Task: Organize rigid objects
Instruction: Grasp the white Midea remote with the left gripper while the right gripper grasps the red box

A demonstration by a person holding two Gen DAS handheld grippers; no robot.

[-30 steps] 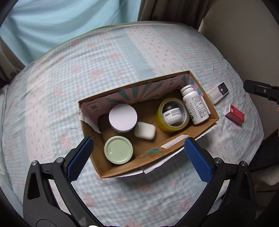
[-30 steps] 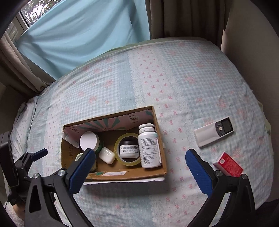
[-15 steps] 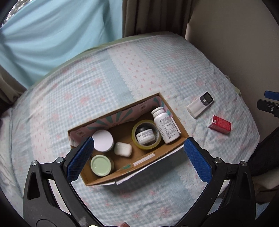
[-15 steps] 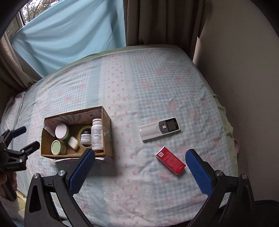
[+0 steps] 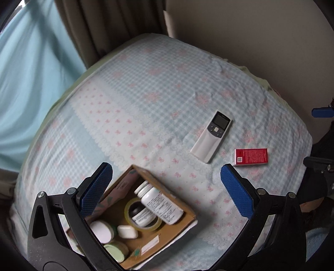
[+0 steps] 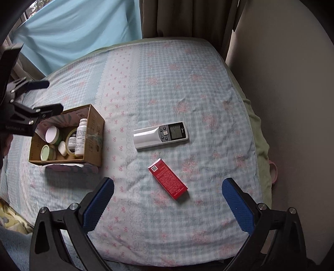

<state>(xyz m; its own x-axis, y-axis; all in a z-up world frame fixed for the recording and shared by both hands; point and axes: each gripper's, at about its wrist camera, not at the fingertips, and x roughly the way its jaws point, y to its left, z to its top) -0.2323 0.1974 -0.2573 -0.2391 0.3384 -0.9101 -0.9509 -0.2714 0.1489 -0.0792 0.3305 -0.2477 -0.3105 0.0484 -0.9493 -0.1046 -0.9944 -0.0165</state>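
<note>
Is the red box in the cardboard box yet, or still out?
Out: the red box lies flat on the bedspread, apart from the cardboard box.

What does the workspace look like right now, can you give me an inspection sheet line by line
Surface: bed with a blue checked bedspread, lightly wrinkled.
Job's things: cardboard box holding a white bottle, tape roll, two jars and a small white case; remote and red box lie loose on the bedspread, apart from each other.
Clutter: nothing seen.
Grippers: left hand-held gripper open above the cardboard box; right hand-held gripper open, nearest the red box; both empty.
Cables: nothing seen.
Surroundings: curtains behind, wall on the right.
</note>
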